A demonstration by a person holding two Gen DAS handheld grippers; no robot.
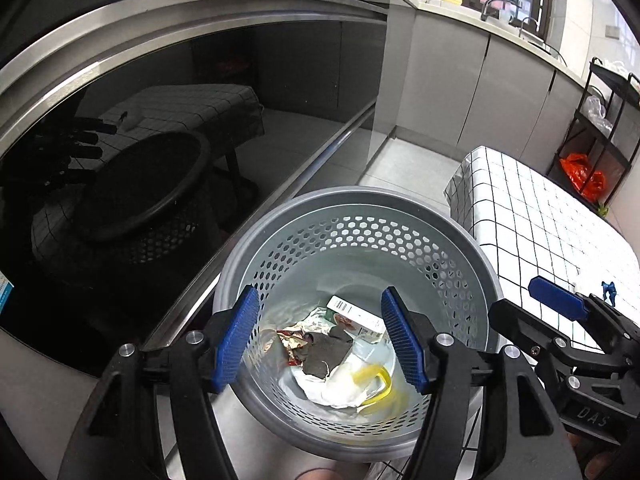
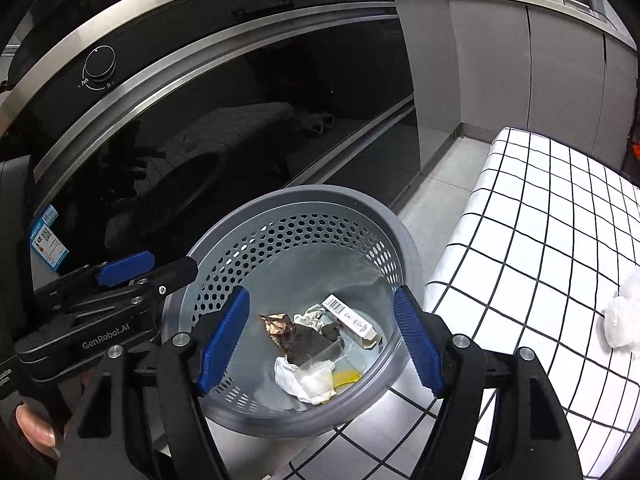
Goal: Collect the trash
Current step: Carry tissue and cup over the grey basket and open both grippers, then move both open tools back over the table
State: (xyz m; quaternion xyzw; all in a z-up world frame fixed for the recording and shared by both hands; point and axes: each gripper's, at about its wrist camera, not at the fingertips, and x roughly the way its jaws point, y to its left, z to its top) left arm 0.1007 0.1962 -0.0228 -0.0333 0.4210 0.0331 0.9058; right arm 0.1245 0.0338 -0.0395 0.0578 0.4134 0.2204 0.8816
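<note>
A grey perforated bin (image 1: pixel 356 208) stands on the floor between a dark glass oven front (image 1: pixel 168 152) and a table covered with a white checked cloth (image 1: pixel 540 240). At its bottom lie a small carton (image 1: pixel 354 314), a crumpled wrapper (image 1: pixel 294 342), a dark scrap (image 1: pixel 326 356), white tissue (image 1: pixel 340 390) and a yellow peel (image 1: pixel 378 378). Both grippers hang above the bin's mouth with jaws spread and nothing between them: the left gripper (image 1: pixel 320 340) and the right gripper (image 2: pixel 320 344). A crumpled white wad (image 2: pixel 622 320) rests on the cloth. Beyond, grey cabinets (image 1: pixel 460 92) run under a counter with a tap (image 1: pixel 496 4) by the window, and a black rack (image 1: pixel 592 140) holds an orange bag (image 1: pixel 582 174).
</note>
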